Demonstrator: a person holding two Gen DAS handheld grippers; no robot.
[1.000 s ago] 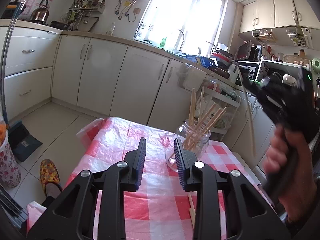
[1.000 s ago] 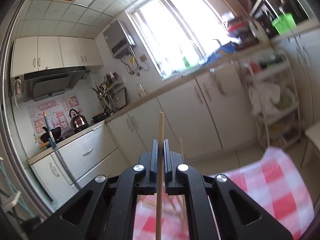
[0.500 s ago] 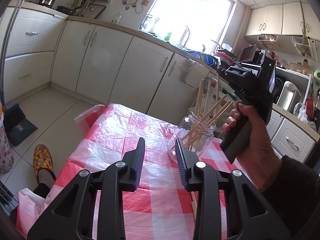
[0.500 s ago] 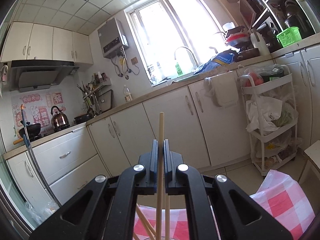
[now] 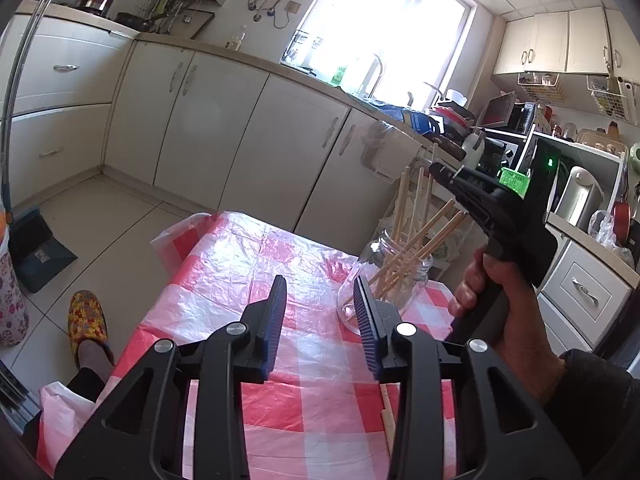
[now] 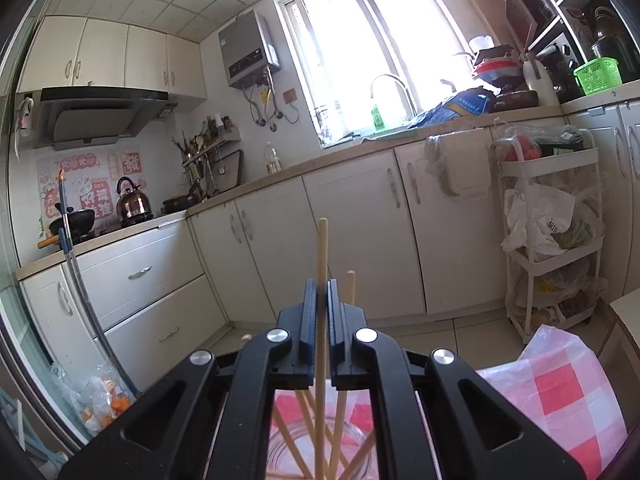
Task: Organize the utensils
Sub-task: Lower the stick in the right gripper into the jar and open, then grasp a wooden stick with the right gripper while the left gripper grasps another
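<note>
Sunlight is pouring through the kitchen window (image 5: 384,28) onto a red-and-white checked tablecloth (image 5: 248,280), as the left wrist view has it. Over that cloth the left gripper (image 5: 322,316) is hovering with nothing between its blue pads, and its jaws are opening. Just beyond its right finger a glass jar (image 5: 384,284) is standing upright, bristling with wooden chopsticks (image 5: 416,248) that are leaning every which way. A hand (image 5: 492,292) is holding the right gripper (image 5: 436,169) above the jar's mouth, nearer to it than the left one. One loose chopstick (image 5: 387,412) is lying on the cloth beside the left gripper's right finger, pointing away toward the jar. From the right wrist view, the right gripper (image 6: 322,292) is pinching a single chopstick (image 6: 321,320) tight between closed jaws. That stick is standing nearly upright, its lower end reaching down into the jar (image 6: 280,452) directly below, among the others. Letting go looks like the coming move, since the stick's long axis is already lining up with the jar's opening.
</note>
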